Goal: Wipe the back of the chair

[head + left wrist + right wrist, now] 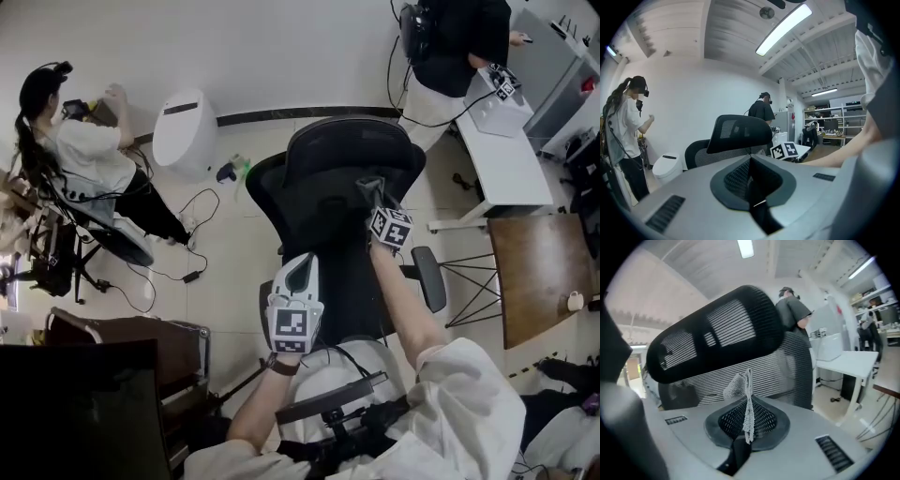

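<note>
A black mesh office chair (pixel 337 197) stands in front of me, its back and headrest (pixel 717 333) facing me. My right gripper (pixel 372 192) is shut on a grey knitted cloth (pixel 743 390), held close to the chair's back (pixel 754 376) below the headrest. The cloth pokes up from between the jaws. My left gripper (pixel 298 277) hangs lower, near the chair's left side, jaws shut with nothing between them. In the left gripper view the chair (pixel 736 138) stands a little way off, with the right gripper's marker cube (pixel 784 150) beside it.
A white desk (pixel 502 150) and a brown table (pixel 539 272) stand at the right. A person (pixel 450 47) stands behind the chair, another person (pixel 84 159) at the left. A white round bin (pixel 185 131) and floor cables (pixel 187 253) lie left of the chair.
</note>
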